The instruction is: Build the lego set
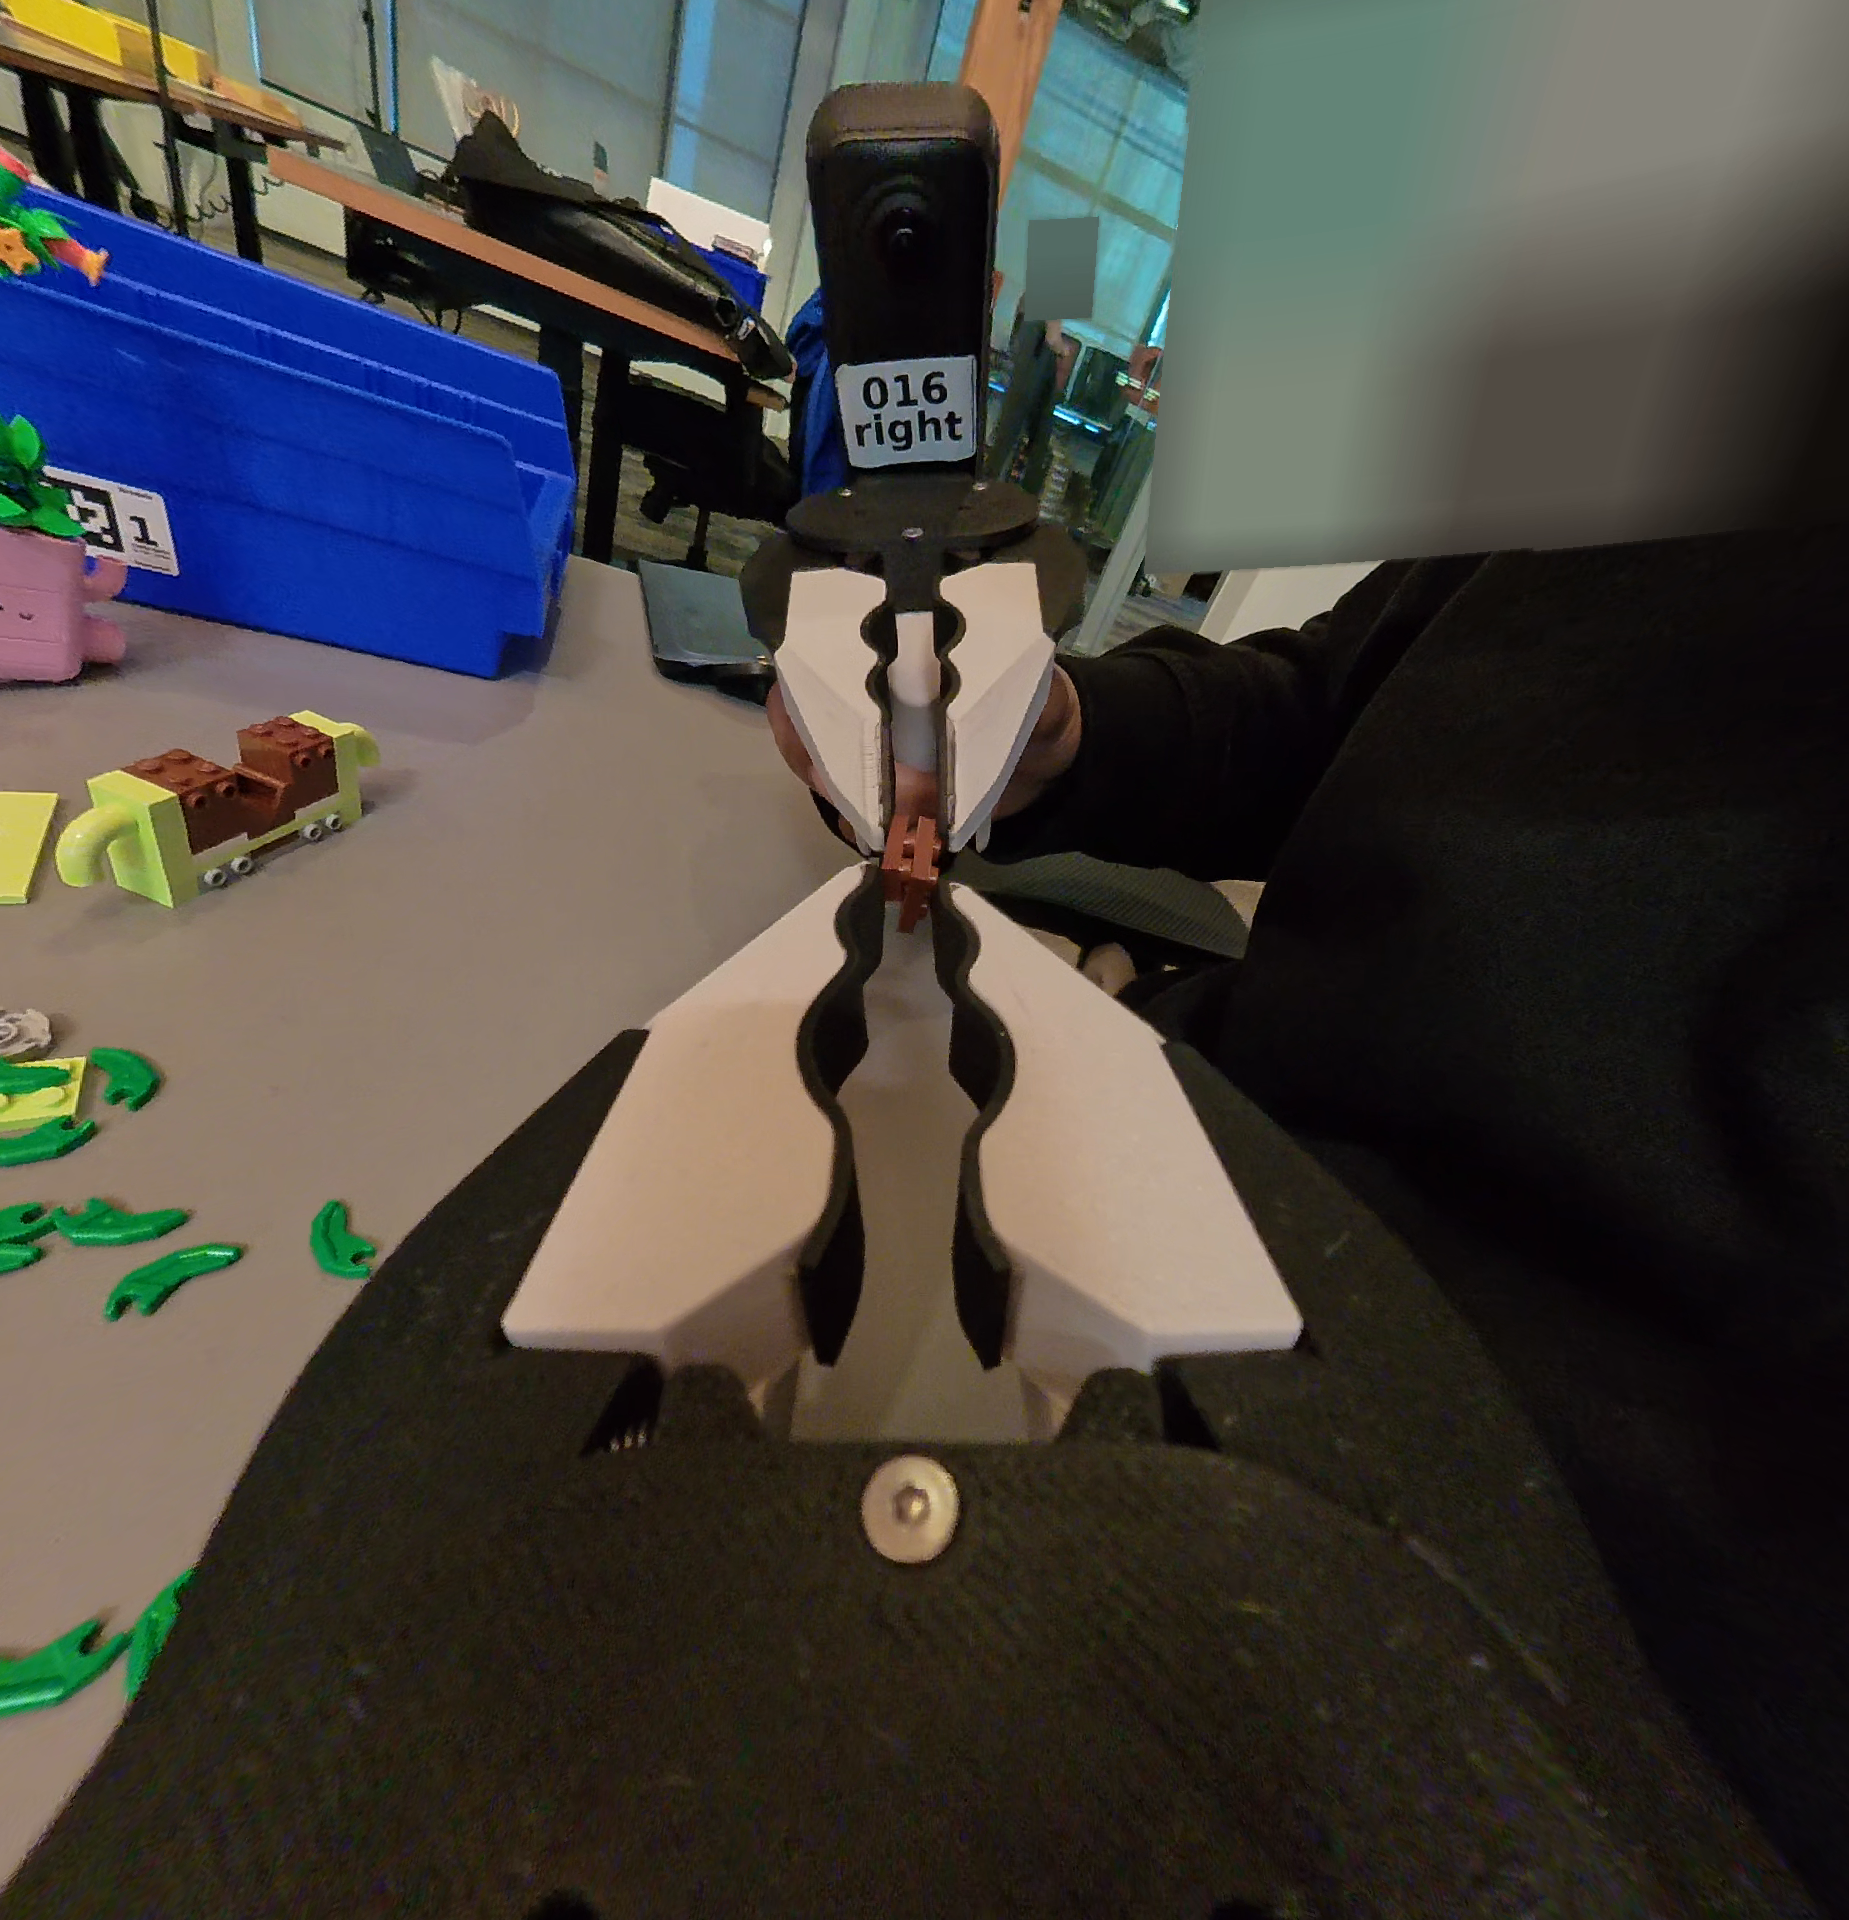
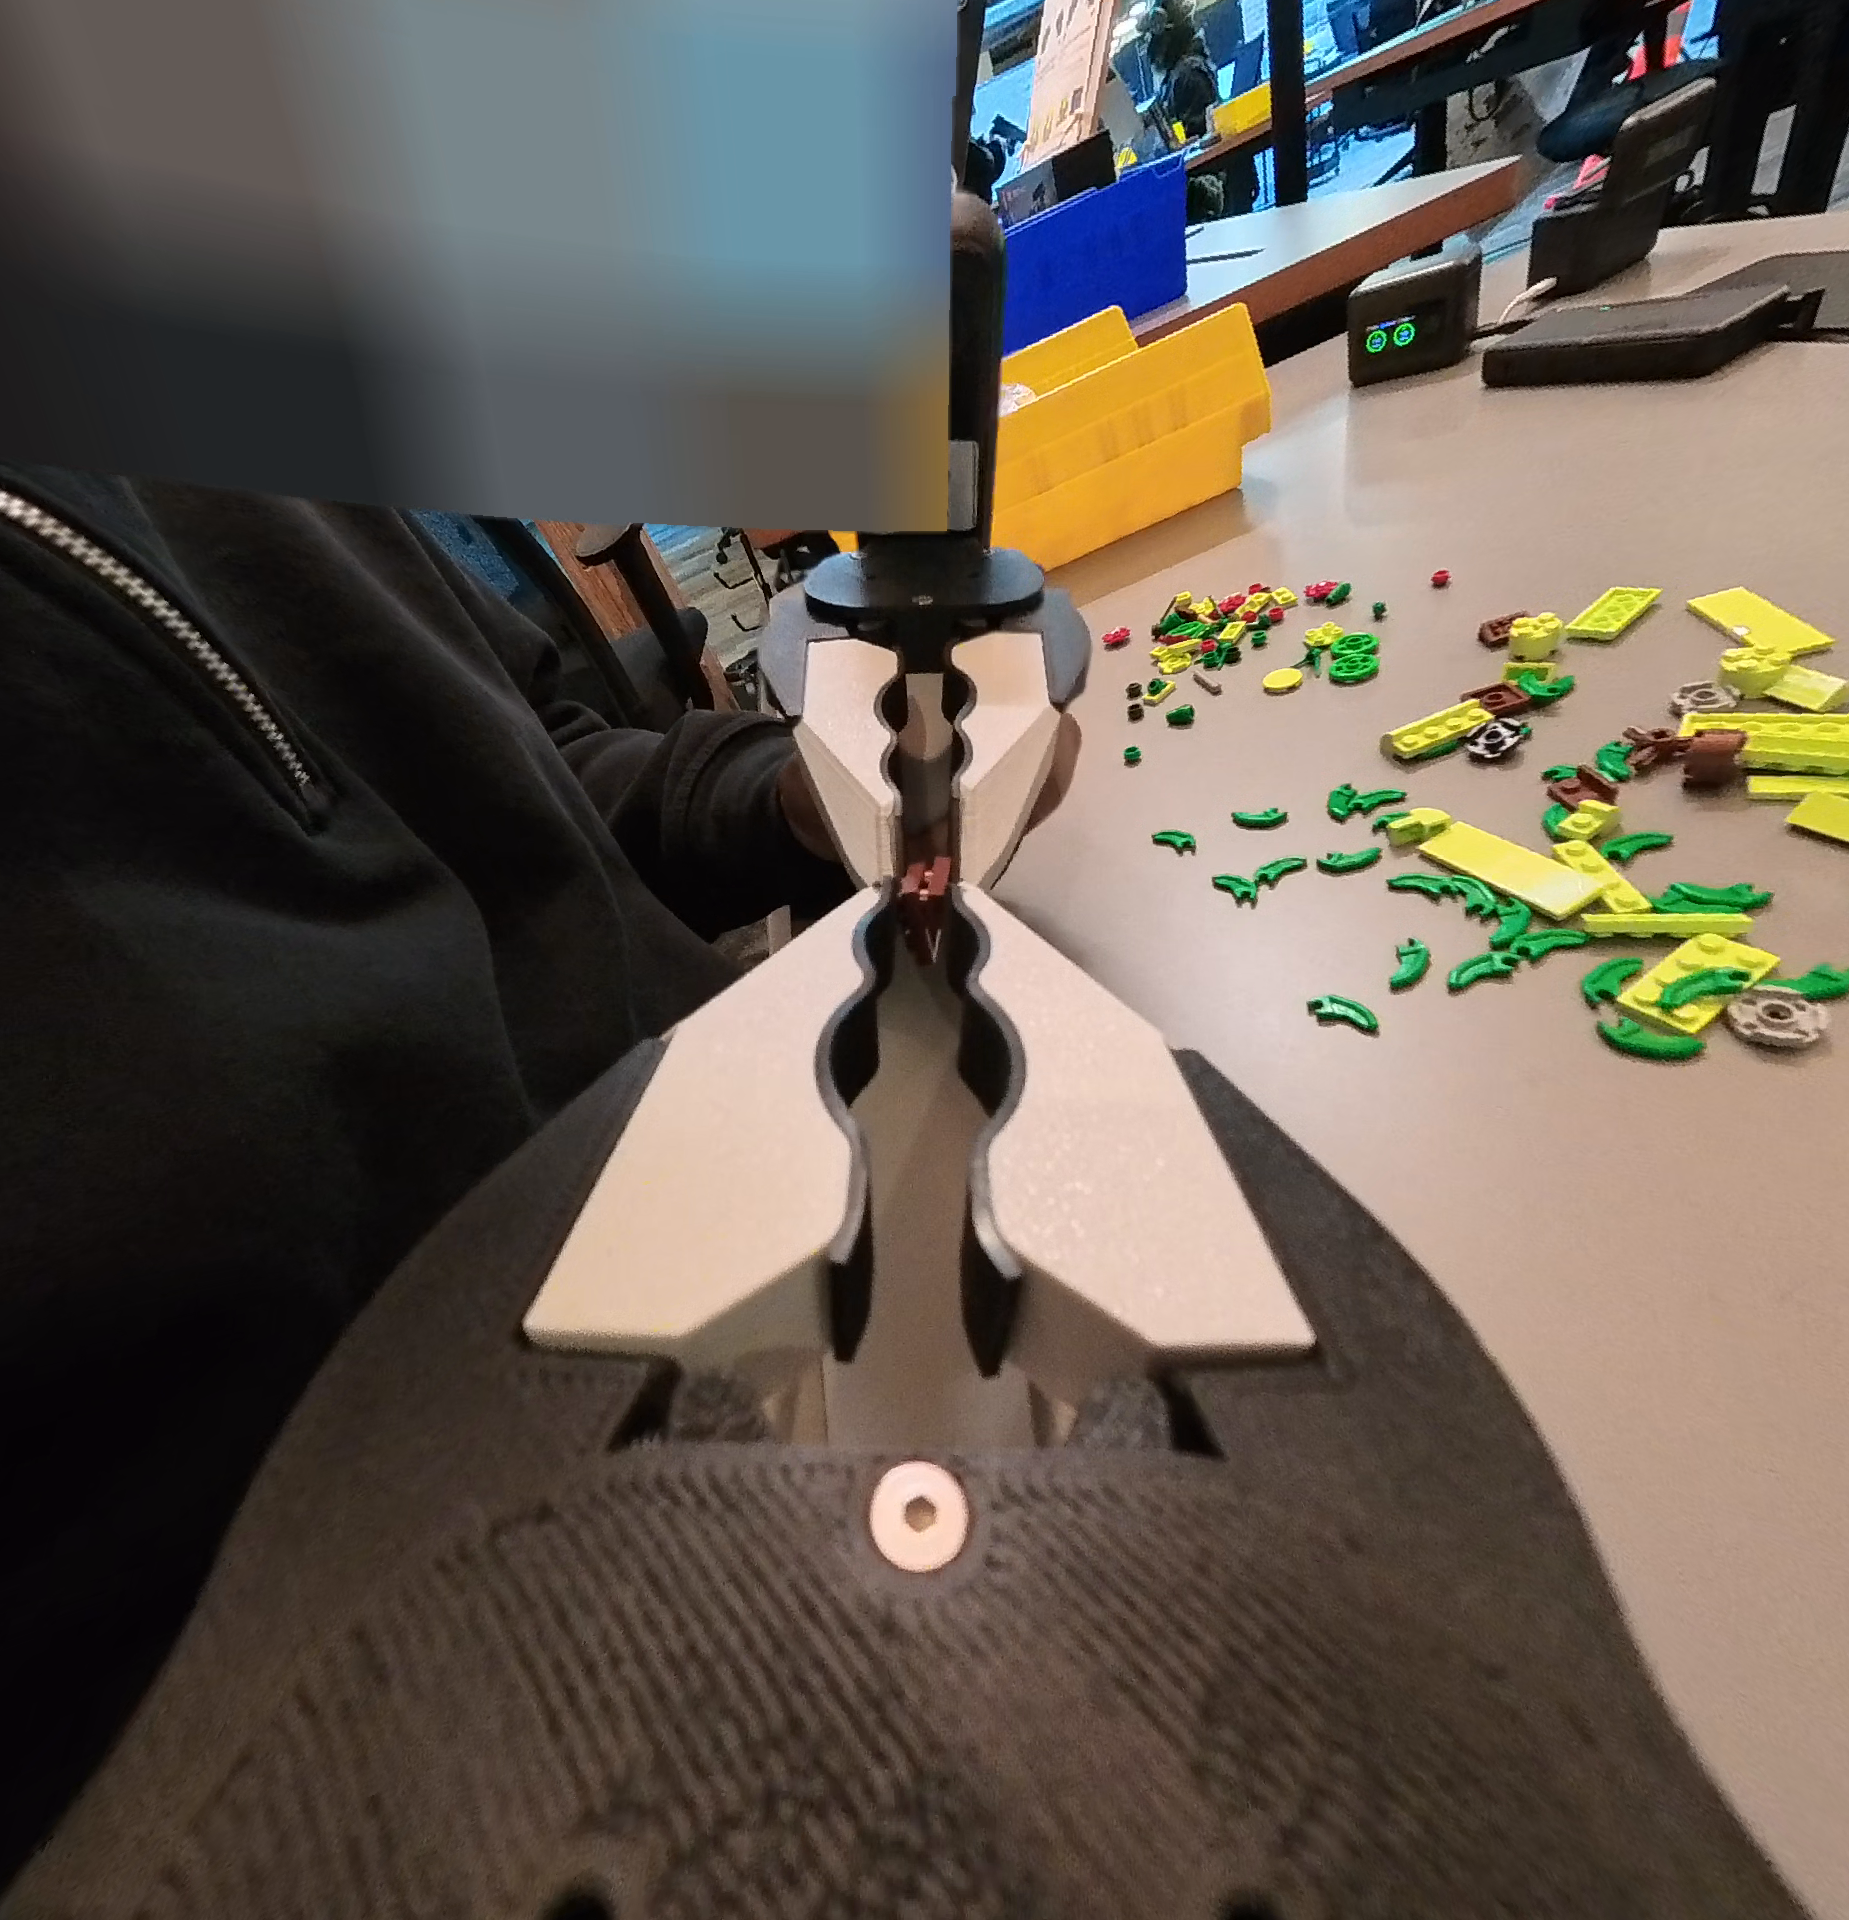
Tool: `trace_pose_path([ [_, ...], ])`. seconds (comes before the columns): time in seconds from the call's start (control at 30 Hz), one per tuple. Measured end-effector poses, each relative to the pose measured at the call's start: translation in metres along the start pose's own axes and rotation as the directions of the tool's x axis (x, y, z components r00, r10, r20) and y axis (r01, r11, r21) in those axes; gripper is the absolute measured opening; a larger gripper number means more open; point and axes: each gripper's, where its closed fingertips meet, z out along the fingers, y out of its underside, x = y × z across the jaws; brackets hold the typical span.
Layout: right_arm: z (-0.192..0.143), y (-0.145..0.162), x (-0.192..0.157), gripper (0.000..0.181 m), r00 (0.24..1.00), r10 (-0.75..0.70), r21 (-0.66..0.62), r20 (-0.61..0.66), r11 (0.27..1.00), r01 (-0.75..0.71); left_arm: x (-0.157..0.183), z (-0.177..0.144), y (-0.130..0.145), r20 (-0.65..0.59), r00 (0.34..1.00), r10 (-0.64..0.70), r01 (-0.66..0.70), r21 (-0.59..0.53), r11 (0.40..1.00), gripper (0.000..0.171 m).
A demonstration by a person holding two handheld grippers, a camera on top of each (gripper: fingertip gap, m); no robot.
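My two grippers meet tip to tip in the air above the table's near edge, in front of a person in a black jacket. A small reddish-brown lego piece point(image 1: 912, 868) sits between the tips. My left gripper point(image 1: 907, 896) is shut on its near end, and the right gripper point(image 1: 915, 831) is shut on its far end. In the right wrist view, my right gripper point(image 2: 920, 906) and the left gripper point(image 2: 925, 847) pinch the same brown piece point(image 2: 924, 891). Most of the piece is hidden between the fingers.
A lime and brown partial build point(image 1: 224, 810), a pink pot with a green plant point(image 1: 26, 592) and a blue bin point(image 1: 276, 436) stand to the left. Green leaf pieces point(image 1: 161, 1278) lie nearby. Loose lime, green and brown pieces point(image 2: 1585, 862) lie scattered, with a yellow bin point(image 2: 1128, 416) and black device point(image 2: 1413, 327) behind. Only a small space, under 4 cm, lies between the two pairs of fingers.
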Motion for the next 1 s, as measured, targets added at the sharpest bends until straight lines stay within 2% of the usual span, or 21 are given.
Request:
trace_pose_path([
  [0.43, 0.0, 0.0045, 0.0018, 0.005, 0.999, -0.02, -0.067, -0.028, 0.998, 0.018, -0.0027, 0.0017, -0.0009, 0.015, 1.0, -0.009, 0.009, 0.013, 1.0, 0.008],
  [0.83, -0.0008, 0.0022, -0.0011, 0.005, 1.0, 0.013, -0.043, -0.002, 0.999, -0.013, 0.001, 0.0017, -0.0031, -0.006, 0.999, -0.038, 0.038, -0.008, 0.999, 0.006],
  [1.0, -0.0008, -0.0011, -0.0023, 0.004, 1.0, -0.015, -0.049, -0.017, 0.999, 0.014, 0.0018, 0.001, -0.0065, -0.017, 0.999, -0.047, 0.048, 0.022, 0.999, 0.006],
])
